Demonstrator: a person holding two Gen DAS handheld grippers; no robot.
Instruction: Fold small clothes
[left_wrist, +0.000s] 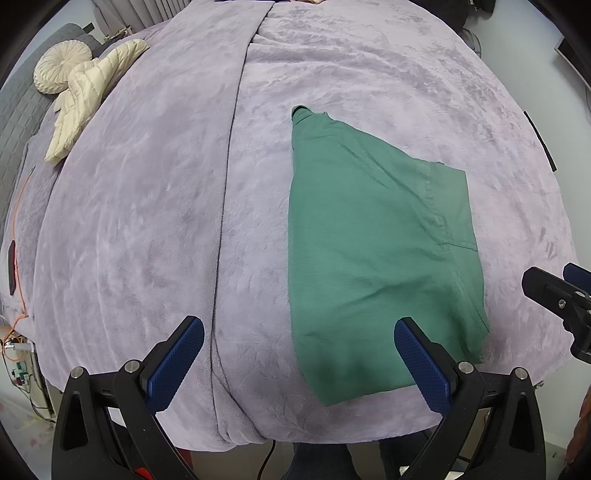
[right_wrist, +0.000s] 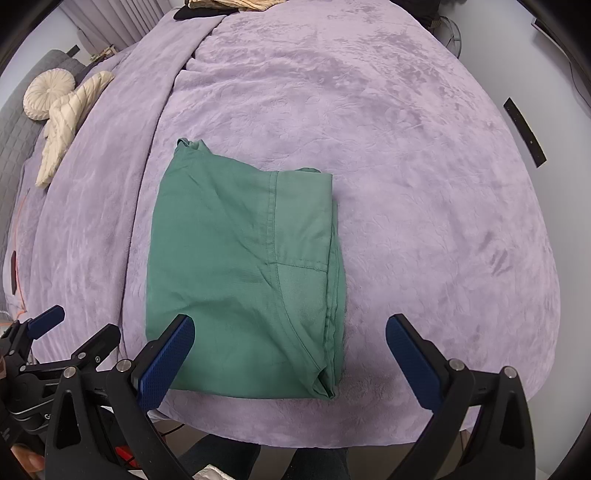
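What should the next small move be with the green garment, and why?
Probably lower both open grippers, left and right, onto the near hem of the garment to fold it away. It lies partly folded lengthwise on the blanket, a narrow end still sticking out at the far side, and neither gripper holds anything.

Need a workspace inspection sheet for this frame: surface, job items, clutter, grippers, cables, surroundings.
Surface: lilac plush blanket over a bed, a seam running front to back left of the garment.
Job's things: green garment partly folded, flat near the front edge, a narrow end pointing away.
Clutter: round cream cushion and cream quilted jacket far left; black bar far right.
Grippers: left gripper and right gripper both with jaws open, empty, above the garment's near edge.
Cables: orange cable along the bed's left edge.
Surroundings: grey sofa left, curtains behind.
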